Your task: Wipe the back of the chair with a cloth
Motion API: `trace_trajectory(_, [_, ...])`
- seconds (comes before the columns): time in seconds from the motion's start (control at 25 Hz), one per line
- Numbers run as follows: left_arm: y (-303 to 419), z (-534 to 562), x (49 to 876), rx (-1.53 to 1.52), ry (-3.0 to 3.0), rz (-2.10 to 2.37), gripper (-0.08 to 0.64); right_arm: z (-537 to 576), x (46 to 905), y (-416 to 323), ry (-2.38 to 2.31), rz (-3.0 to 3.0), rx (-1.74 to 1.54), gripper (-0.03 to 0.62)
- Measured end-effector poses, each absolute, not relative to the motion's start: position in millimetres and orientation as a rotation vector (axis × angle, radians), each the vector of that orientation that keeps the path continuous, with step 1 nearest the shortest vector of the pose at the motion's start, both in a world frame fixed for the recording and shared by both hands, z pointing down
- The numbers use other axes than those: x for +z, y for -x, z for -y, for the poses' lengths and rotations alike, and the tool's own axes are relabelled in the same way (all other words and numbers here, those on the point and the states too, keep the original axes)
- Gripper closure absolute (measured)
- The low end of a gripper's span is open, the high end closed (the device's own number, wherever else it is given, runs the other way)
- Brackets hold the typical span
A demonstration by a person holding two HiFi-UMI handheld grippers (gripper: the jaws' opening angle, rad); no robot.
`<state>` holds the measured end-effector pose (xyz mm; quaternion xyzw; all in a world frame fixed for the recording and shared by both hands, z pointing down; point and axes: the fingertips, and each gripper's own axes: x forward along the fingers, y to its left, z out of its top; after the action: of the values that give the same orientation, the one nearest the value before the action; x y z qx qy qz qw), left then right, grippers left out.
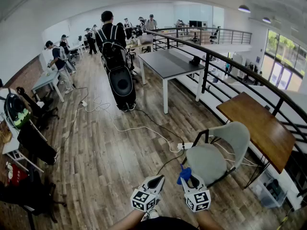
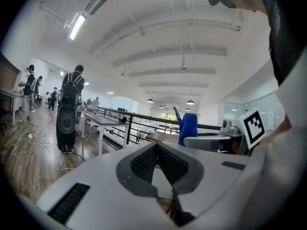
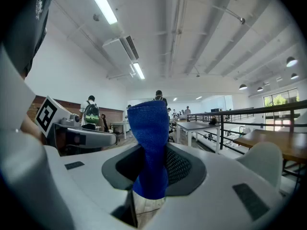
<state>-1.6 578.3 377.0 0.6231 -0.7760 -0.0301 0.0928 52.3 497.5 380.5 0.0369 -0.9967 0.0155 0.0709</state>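
Observation:
A grey chair (image 1: 207, 162) stands to the front right, its curved back (image 1: 236, 136) on the far side toward the wooden table. My right gripper (image 1: 188, 180) is just in front of the seat, shut on a blue cloth (image 1: 183, 174). In the right gripper view the cloth (image 3: 149, 138) stands up between the jaws of the right gripper (image 3: 154, 153), and the chair back (image 3: 261, 164) shows low at the right. My left gripper (image 1: 157, 181) hovers beside it over the floor. Its jaws (image 2: 156, 150) meet with nothing between them.
A wooden table (image 1: 261, 123) and a black railing (image 1: 230, 63) stand right of the chair. A power strip (image 1: 184, 146) and cables (image 1: 139, 128) lie on the floor in front. A person with a backpack (image 1: 115, 56) and a grey table (image 1: 168, 63) are farther off.

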Motion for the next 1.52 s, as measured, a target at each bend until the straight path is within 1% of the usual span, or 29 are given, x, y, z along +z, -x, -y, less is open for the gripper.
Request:
trace_trajectory(0.24, [26,-587,376,-0.100,-1.836,2.332,0.555,-513,364,-28,-0.082,3.025,-0.013,0.476])
trace_trajectory(0.36, [33,-592,379,-0.076,-1.833,2.336,0.555,-516,364,-18,-0.093,3.021,0.008,0.476])
trace_trajectory(0.84, [72,-627,382,-0.140,-1.797,2.356,0.555,-535,365,11,-0.154,3.065,0.067,0.476])
trace_trajectory(1.12, [81,-641,381,-0.123,-1.788,2.378,0.555,-540,371,21,-0.177,3.057,0.110,0.476])
trace_trajectory(1.36, [92,-627,386,-0.097,-1.791,2.359,0.555,-530,364,37,-0.184,3.044,0.115,0.476])
trace_trajectory(1.52, [96,-595,391,-0.101,-1.787,2.345,0.555,-498,370,39,-0.186,3.047,0.127,0.476])
